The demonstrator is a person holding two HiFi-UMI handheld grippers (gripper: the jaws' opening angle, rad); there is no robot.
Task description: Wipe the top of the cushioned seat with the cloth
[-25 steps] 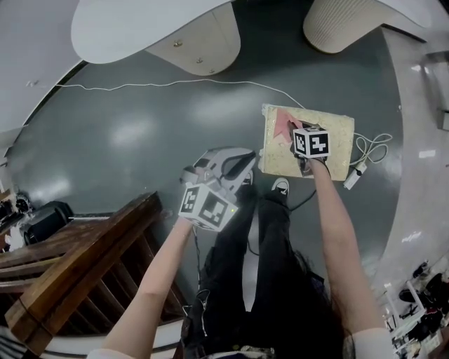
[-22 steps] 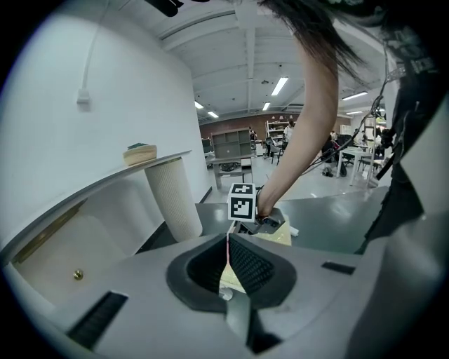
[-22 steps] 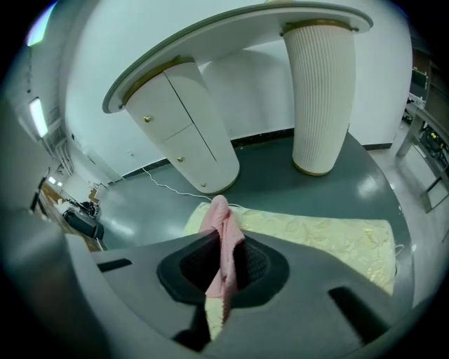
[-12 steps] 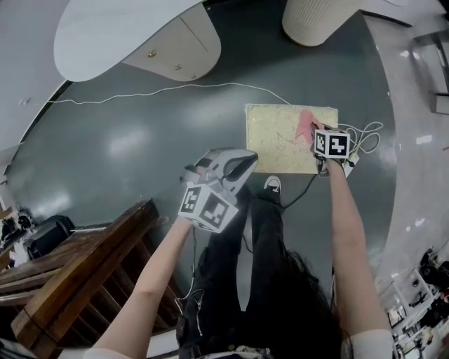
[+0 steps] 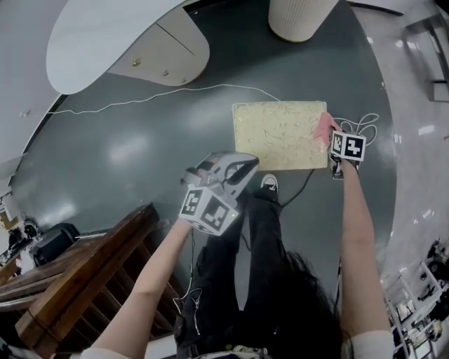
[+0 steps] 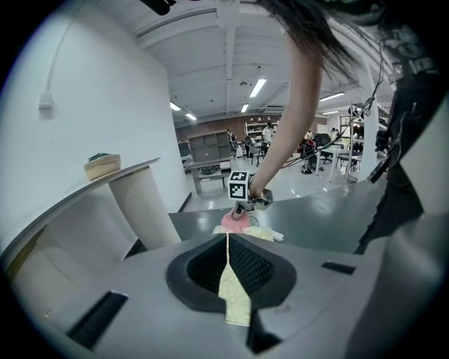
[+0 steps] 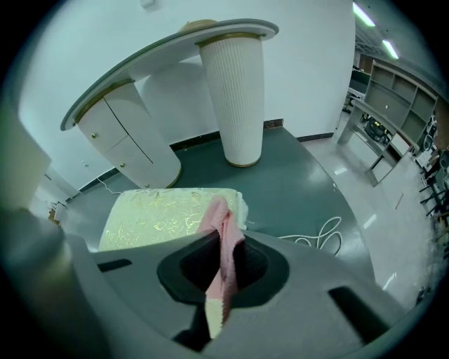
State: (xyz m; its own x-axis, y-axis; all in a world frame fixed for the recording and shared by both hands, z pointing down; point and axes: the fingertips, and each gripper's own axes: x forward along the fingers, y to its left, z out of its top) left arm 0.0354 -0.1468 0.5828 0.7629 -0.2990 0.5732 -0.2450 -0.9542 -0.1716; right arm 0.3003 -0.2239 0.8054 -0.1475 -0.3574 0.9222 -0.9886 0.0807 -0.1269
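The cushioned seat (image 5: 277, 137) is a low cream block with a gold pattern, standing on the dark floor. My right gripper (image 5: 331, 139) is shut on a pink cloth (image 5: 324, 127) at the seat's right edge. In the right gripper view the cloth (image 7: 223, 238) hangs clamped between the jaws, with the seat (image 7: 165, 214) just beyond and to the left. My left gripper (image 5: 236, 168) hovers over the floor near the seat's front left corner, shut with nothing in it. The left gripper view shows the seat (image 6: 261, 233), the cloth (image 6: 233, 221) and the right gripper's marker cube (image 6: 240, 185) ahead.
A white ribbed column (image 5: 302, 17) and a curved white cabinet (image 5: 165, 59) stand behind the seat. A thin white cable (image 5: 161, 94) crosses the floor, and more coiled cable (image 5: 361, 126) lies right of the seat. Dark wooden furniture (image 5: 77, 273) is at lower left. My shoe (image 5: 269, 184) is beside the seat's front.
My right gripper has dragged the pink cloth across the seat top from its left part to its right edge. The left gripper has stayed where it was.
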